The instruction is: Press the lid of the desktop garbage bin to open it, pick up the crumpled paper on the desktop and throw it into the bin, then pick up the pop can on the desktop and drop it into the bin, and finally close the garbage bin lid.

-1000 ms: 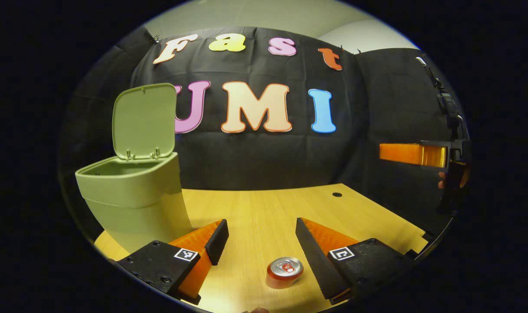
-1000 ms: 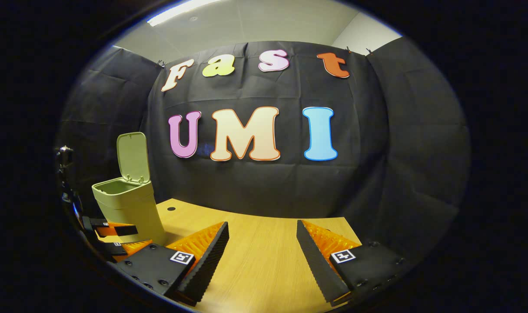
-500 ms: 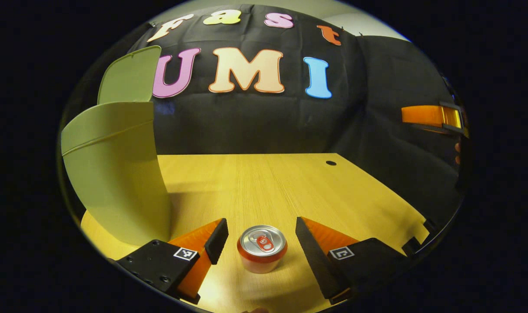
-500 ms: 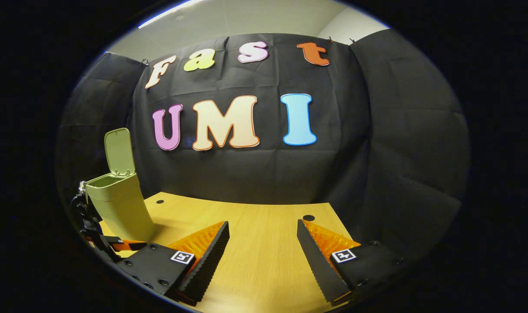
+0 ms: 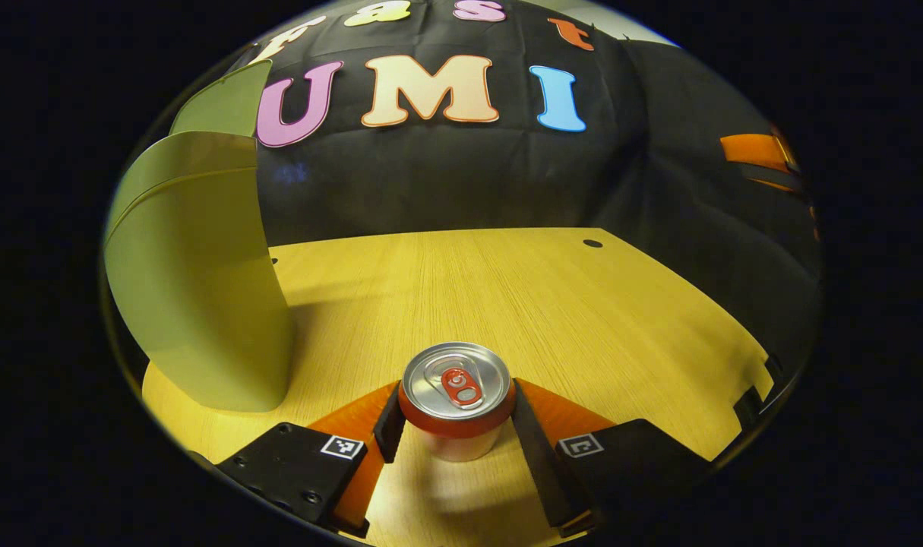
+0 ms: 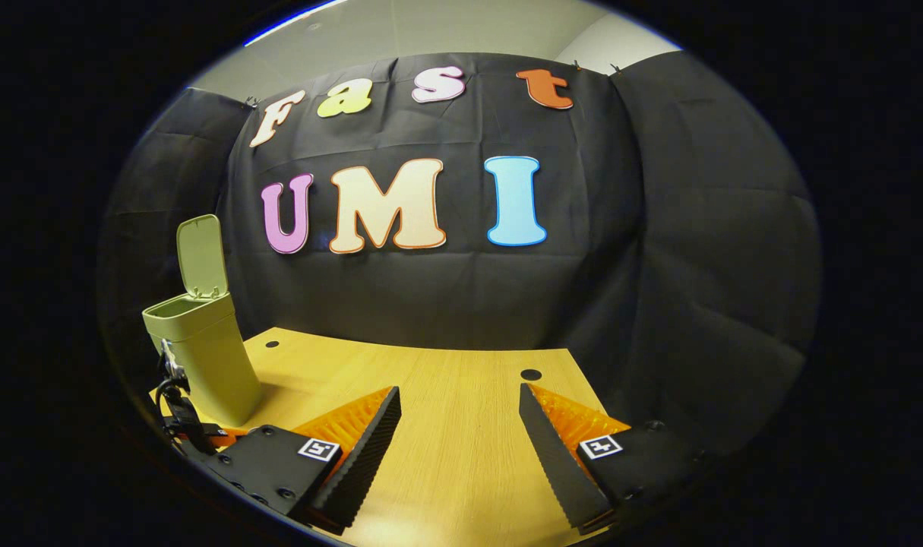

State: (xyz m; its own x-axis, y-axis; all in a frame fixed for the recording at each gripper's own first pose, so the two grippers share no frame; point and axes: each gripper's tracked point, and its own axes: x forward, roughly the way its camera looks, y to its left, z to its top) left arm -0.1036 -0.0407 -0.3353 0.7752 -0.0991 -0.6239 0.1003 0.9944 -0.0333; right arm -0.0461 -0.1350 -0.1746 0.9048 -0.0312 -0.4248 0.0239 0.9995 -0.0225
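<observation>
Red and silver, the pop can (image 5: 456, 399) stands upright on the wooden desk (image 5: 507, 296), its pull-tab top facing up. The left gripper (image 5: 455, 414) has its two fingers on either side of the can, the inner pads drawn in against its upper wall so that both seem to press on it; the can's base rests on the desk. Just to the left of this gripper, in the left gripper view, stands the pale green bin (image 5: 199, 289), near the desk's left edge, with its lid (image 5: 222, 106) raised behind it. At the far right of that view the other gripper shows as a small shape well apart from the can.

In the right gripper view, the right gripper (image 6: 459, 437) hangs over bare desk (image 6: 446, 380) with its fingers wide apart and nothing between them. The bin (image 6: 203, 357) stands far off to its left, its lid (image 6: 201, 257) tipped upright and its mouth uncovered. The left gripper shows low beside the bin's foot.
</observation>
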